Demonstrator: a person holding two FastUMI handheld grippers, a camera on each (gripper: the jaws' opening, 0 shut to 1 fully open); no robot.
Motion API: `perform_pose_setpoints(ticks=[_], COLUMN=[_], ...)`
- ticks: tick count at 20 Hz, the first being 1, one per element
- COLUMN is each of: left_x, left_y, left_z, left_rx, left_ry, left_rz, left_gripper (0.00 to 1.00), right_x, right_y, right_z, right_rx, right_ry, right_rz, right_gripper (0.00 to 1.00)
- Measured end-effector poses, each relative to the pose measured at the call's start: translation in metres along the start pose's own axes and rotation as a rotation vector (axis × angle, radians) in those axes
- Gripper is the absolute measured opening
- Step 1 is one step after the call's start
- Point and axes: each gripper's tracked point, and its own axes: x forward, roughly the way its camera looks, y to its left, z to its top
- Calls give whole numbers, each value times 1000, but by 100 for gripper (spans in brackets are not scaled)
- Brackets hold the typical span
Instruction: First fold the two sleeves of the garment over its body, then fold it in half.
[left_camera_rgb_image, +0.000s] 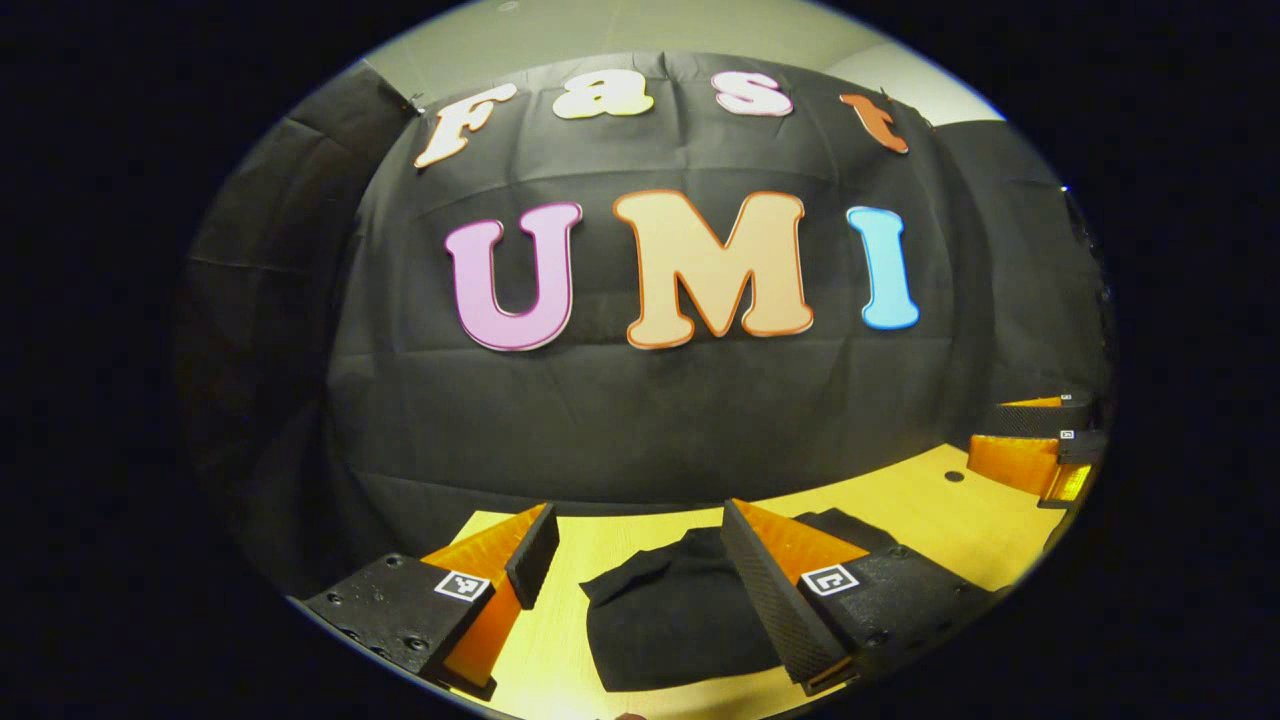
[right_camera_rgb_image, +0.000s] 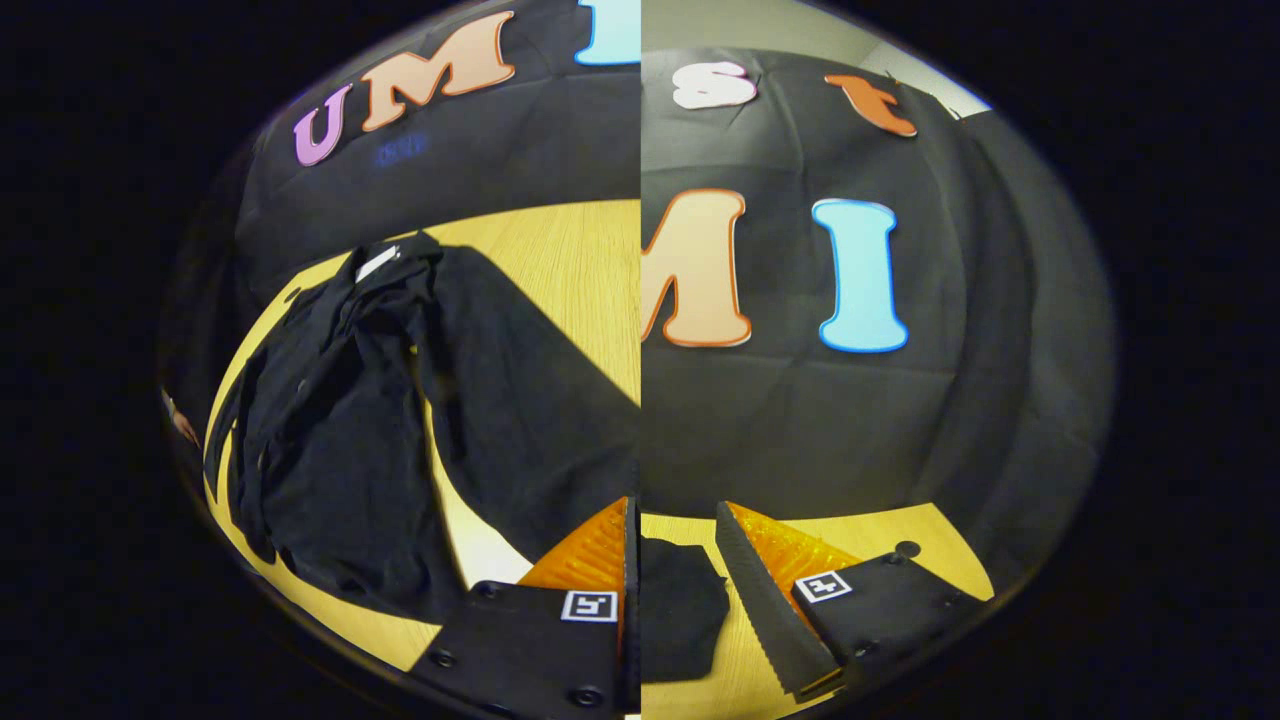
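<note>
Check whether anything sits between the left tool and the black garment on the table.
Nothing visible does. In the left gripper view, the left tool is open and the black garment lies bunched directly ahead between its fingers, with just bare wooden table around it.

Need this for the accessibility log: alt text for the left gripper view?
A black garment lies bunched on a wooden table, framed between the open left claw. The other claw sits at the far right edge, before a black cloth wall.
</note>
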Motion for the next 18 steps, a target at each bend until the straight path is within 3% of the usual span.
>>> perform_pose_setpoints(ticks=[7,13,18], left_x=[-97,-159,-182], left_y=[-31,-72,-102], left_z=[39,21,12], left_rx=[-80,-48,-68], left_ry=[-89,-71,-52], left_rz=[-4,-11,-23], left_gripper=[96,99,99], right_x=[-106,-173,-198], right_y=[-7,-14,-20], right_z=[-4,-33,-47], right_rx=[-11,55,107], right_ry=[-58,-63,-90], right_rz=[26,81,95], right_gripper=[50,50,51])
